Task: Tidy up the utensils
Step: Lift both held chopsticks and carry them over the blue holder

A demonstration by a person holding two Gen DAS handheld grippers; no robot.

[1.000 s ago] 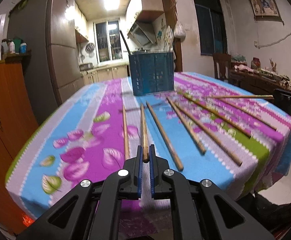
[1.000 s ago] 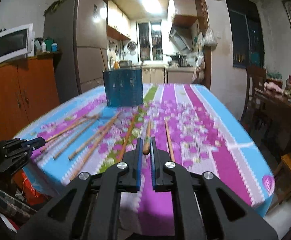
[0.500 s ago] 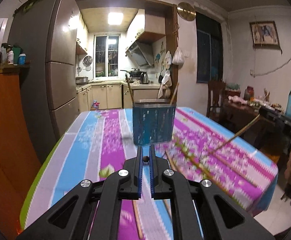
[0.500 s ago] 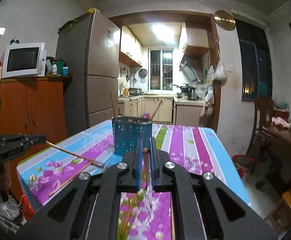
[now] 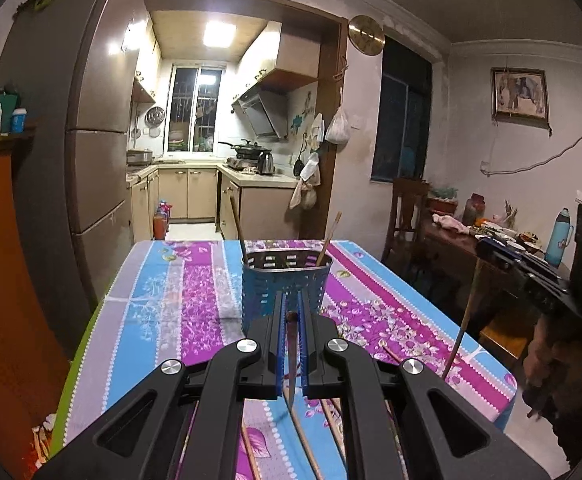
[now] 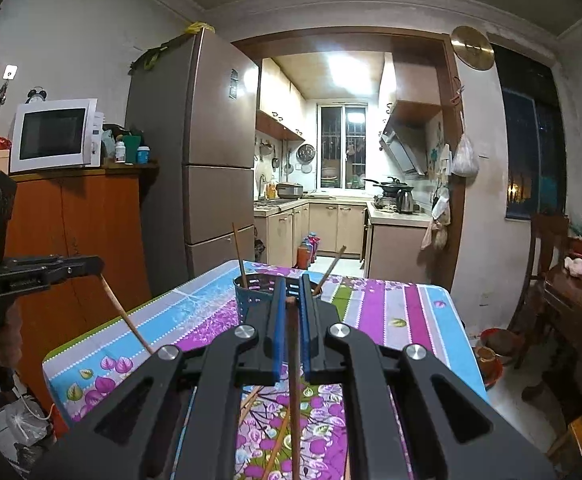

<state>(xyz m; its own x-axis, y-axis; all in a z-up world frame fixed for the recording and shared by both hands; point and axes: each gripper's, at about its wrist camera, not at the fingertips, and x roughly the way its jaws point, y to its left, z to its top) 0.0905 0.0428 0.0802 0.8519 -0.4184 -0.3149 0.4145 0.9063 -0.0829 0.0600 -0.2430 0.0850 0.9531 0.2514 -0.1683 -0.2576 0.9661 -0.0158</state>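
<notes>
My left gripper (image 5: pixel 289 304) is shut on a brown chopstick (image 5: pixel 292 344) that hangs down between its blue pads. Just beyond it stands the blue perforated holder (image 5: pixel 267 284) with two chopsticks leaning in it. My right gripper (image 6: pixel 293 286) is shut on another chopstick (image 6: pixel 294 380), which also hangs down, with the holder (image 6: pixel 251 294) partly hidden behind its fingers. In the left wrist view, the right gripper (image 5: pixel 503 258) and its chopstick (image 5: pixel 461 324) show on the right. The right wrist view shows the left gripper (image 6: pixel 71 268) on the left with its chopstick (image 6: pixel 125 316). Both grippers are raised above the table.
Several loose chopsticks (image 5: pixel 305 440) lie on the floral tablecloth (image 5: pixel 179 312) under the grippers. A fridge (image 6: pixel 211 152) and an orange cabinet (image 6: pixel 91 232) stand left of the table. A wooden chair (image 5: pixel 405 216) and a cluttered side table (image 5: pixel 491 240) stand to the right.
Both grippers have lifted their chopsticks off the cloth and risen. The chopsticks now hang down from the jaws, and the holder appears closer and lower in both views.
</notes>
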